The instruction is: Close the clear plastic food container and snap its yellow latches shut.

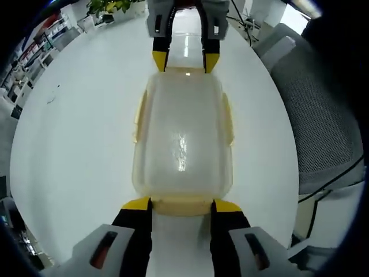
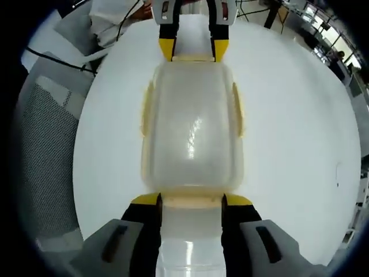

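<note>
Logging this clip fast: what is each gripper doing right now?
Left gripper: open, jaws astride the container's near-end latch.
Right gripper: open, jaws astride the opposite-end latch.

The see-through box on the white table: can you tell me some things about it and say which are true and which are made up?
1. The lid lies on the clear container. True.
2. The left tongs and right tongs are at opposite ends of the container. True.
3. The container sits on a black table. False: the table is white.
4. The container's latches are red. False: they are yellow.
5. A grey mesh chair stands by the table. True.
</note>
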